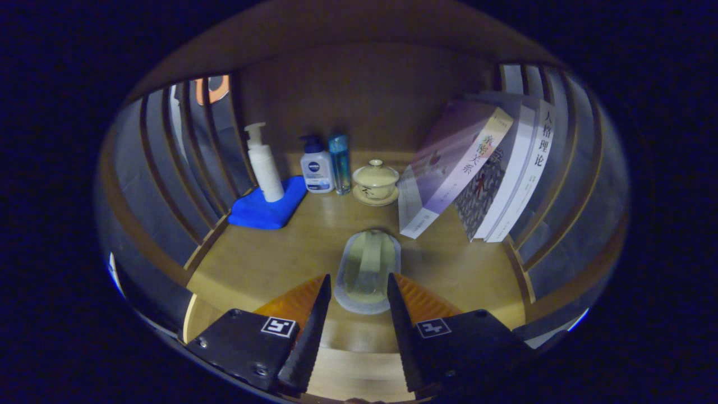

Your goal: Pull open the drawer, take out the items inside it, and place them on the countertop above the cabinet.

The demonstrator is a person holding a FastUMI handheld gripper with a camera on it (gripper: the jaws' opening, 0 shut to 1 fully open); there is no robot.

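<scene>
The packet (367, 269), flat on the tabletop (263, 264) well in front of the lidded cup (375, 180), lies between the parted, untouching jaws of the gripper (358, 286); judged light, soft, slippery, best pinched across its middle.

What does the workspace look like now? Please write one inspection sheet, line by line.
Surface: wooden countertop between slatted side walls.
Job's things: pale packet lying flat, between and just ahead of the jaws.
Clutter: pump bottle on blue cloth; lotion bottle; blue bottle; lidded cup on saucer; leaning books.
Grippers: gripper with jaws apart, either side of the packet, not pressing it.
Cables: nothing seen.
Surroundings: wooden back panel.
</scene>
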